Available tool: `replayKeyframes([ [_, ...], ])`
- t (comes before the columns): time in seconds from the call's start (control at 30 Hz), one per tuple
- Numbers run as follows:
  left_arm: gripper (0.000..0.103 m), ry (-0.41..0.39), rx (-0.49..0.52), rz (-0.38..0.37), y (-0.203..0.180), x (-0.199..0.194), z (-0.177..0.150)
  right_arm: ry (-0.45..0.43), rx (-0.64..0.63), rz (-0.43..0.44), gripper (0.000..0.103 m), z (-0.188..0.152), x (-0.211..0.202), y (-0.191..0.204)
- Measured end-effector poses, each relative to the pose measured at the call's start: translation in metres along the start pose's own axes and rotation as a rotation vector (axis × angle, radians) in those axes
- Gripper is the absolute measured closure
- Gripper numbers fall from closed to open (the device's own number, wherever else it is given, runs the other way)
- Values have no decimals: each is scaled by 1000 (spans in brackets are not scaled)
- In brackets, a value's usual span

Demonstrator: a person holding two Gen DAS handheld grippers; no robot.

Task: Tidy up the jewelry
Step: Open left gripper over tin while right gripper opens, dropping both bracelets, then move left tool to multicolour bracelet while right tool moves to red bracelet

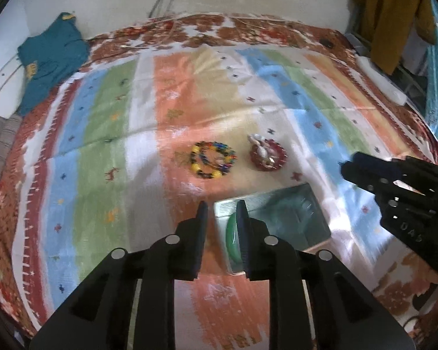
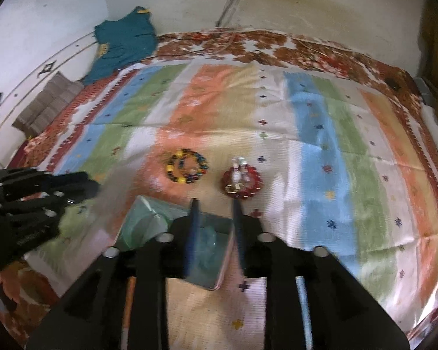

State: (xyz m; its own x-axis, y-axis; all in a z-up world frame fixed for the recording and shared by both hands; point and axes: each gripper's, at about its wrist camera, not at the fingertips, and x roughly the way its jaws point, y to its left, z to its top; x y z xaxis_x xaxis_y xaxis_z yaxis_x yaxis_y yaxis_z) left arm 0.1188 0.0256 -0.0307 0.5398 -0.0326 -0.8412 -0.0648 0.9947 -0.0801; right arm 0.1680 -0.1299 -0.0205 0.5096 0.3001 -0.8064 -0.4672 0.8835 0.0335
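A multicoloured bead bracelet (image 1: 213, 160) and a red bead bracelet with white and gold pieces (image 1: 267, 152) lie side by side on the striped cloth (image 1: 108, 134). Nearer sits a clear rectangular box (image 1: 273, 227) with a green bangle (image 1: 232, 240) inside. My left gripper (image 1: 221, 213) is open and empty above the box's left edge. My right gripper (image 2: 215, 207) is open and empty over the box (image 2: 172, 233), just short of the red bracelet (image 2: 241, 181). The bead bracelet (image 2: 187, 166) lies left of it. The right gripper shows at the right in the left wrist view (image 1: 394, 180).
The striped cloth covers a bed with a red floral sheet (image 1: 248, 29). A teal garment (image 1: 48, 58) lies at the far left, mustard clothing (image 1: 391, 14) hangs at the far right. A folded grey cloth (image 2: 49, 102) lies at the left.
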Motion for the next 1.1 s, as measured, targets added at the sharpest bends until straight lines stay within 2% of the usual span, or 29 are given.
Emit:
replayKeyframes([
  [0.1,82,3,-29,1,8,1,1,12,12,-8,72,0,3,-7],
  [0.2,75,8,-46,9,13,3,3,26,18,-12,65,3,9,-10],
  [0.53,64,27,-92,22,22,23,20,83,8,-45,49,15,39,-13],
  [0.73,62,51,-93,34,26,42,33,111,8,-59,44,22,60,-16],
  [1.1,60,110,-97,39,32,84,54,150,20,-67,44,35,95,-24],
])
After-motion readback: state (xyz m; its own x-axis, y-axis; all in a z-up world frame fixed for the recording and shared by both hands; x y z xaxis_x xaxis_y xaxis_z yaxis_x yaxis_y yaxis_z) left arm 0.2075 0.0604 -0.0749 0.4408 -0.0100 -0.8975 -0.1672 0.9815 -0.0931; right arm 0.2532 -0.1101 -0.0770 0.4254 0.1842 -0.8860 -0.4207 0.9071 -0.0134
